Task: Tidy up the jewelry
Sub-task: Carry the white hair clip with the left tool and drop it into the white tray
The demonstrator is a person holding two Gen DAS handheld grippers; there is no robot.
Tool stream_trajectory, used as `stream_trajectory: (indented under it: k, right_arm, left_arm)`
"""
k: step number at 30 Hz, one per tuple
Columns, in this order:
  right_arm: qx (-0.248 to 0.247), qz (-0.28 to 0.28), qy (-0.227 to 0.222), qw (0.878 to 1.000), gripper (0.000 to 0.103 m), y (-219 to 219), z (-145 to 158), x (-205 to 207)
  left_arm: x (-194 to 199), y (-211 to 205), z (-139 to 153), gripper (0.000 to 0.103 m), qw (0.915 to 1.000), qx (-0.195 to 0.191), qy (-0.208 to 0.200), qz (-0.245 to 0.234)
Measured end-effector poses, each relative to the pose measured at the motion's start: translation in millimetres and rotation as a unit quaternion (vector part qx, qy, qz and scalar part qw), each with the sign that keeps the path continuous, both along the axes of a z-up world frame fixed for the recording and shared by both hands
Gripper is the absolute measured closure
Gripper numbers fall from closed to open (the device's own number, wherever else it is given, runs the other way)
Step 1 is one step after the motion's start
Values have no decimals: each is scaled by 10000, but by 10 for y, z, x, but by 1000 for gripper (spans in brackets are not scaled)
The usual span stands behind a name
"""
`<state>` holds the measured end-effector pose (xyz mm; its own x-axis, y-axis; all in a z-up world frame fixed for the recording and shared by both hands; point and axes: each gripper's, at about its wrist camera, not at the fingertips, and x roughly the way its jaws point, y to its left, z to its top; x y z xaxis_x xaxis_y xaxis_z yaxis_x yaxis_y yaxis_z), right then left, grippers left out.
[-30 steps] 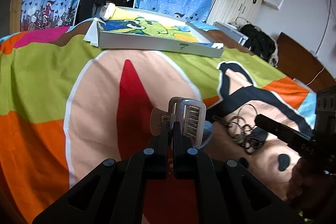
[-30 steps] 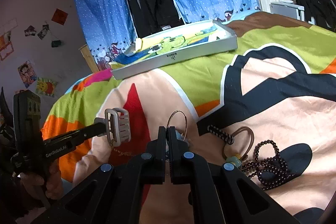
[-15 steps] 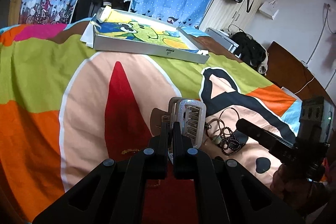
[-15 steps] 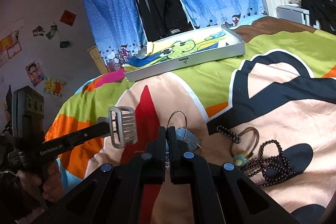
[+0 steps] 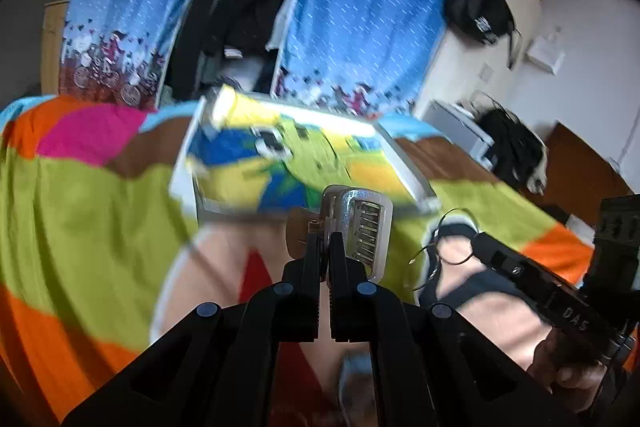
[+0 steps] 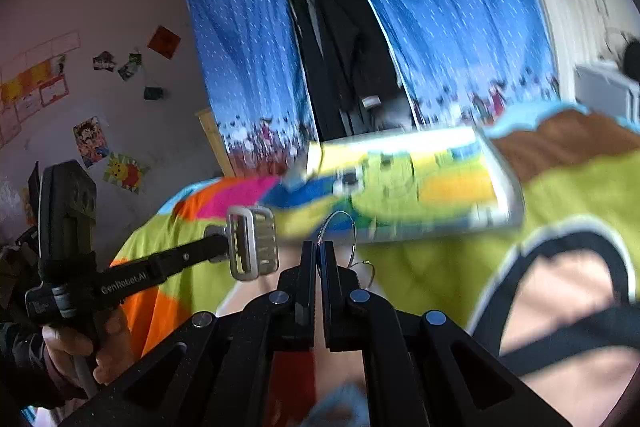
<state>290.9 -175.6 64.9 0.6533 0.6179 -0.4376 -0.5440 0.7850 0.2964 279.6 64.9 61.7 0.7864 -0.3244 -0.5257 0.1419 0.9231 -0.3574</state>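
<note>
My left gripper (image 5: 324, 247) is shut on a silver slotted metal clip (image 5: 362, 227), held up in the air in front of the white tray (image 5: 404, 167) with a cartoon picture inside. In the right wrist view the same clip (image 6: 252, 243) sticks out of the left gripper (image 6: 220, 247) at the left. My right gripper (image 6: 319, 251) is shut on a thin wire hoop (image 6: 338, 212), which stands up between its fingers. The hoop (image 5: 452, 239) also shows at the right gripper's tip in the left wrist view. Both views are blurred by motion.
The tray (image 6: 506, 187) lies at the far side of the colourful bedspread (image 5: 80, 219). Blue curtains (image 5: 360, 7) and dark hanging clothes stand behind it. A blurred pale blue object (image 5: 352, 367) lies on the bed under the grippers. A hand (image 6: 80, 347) holds the left gripper's handle.
Both grippers have risen and moved forward toward the tray, each keeping its piece. The bead bracelets on the bed have dropped out of view.
</note>
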Motion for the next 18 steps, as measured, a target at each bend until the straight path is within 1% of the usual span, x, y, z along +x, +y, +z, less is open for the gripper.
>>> stream_trajectory:
  k: [2, 4, 7, 11, 14, 18]
  right_arm:
    - [36, 34, -95, 9999, 100, 57, 86, 215]
    - [129, 55, -54, 9999, 100, 156, 132, 518]
    - [94, 38, -65, 9999, 100, 263, 92, 793]
    - [165, -23, 219, 9996, 100, 355, -136, 1140]
    - [215, -84, 428, 9988, 100, 334, -329, 1258]
    - [132, -133, 582, 9981, 100, 295, -517, 1302]
  left_arm:
    - [204, 44, 43, 101, 9998, -7, -38, 192]
    - [419, 91, 62, 101, 9995, -24, -23, 324]
    - [756, 133, 21, 101, 9988, 4, 87, 485]
    - [1058, 176, -131, 101, 9978, 63, 327, 576]
    - [1212, 198, -302, 101, 9964, 74, 577, 614]
    - [1276, 212, -476, 101, 9950, 23, 782, 614]
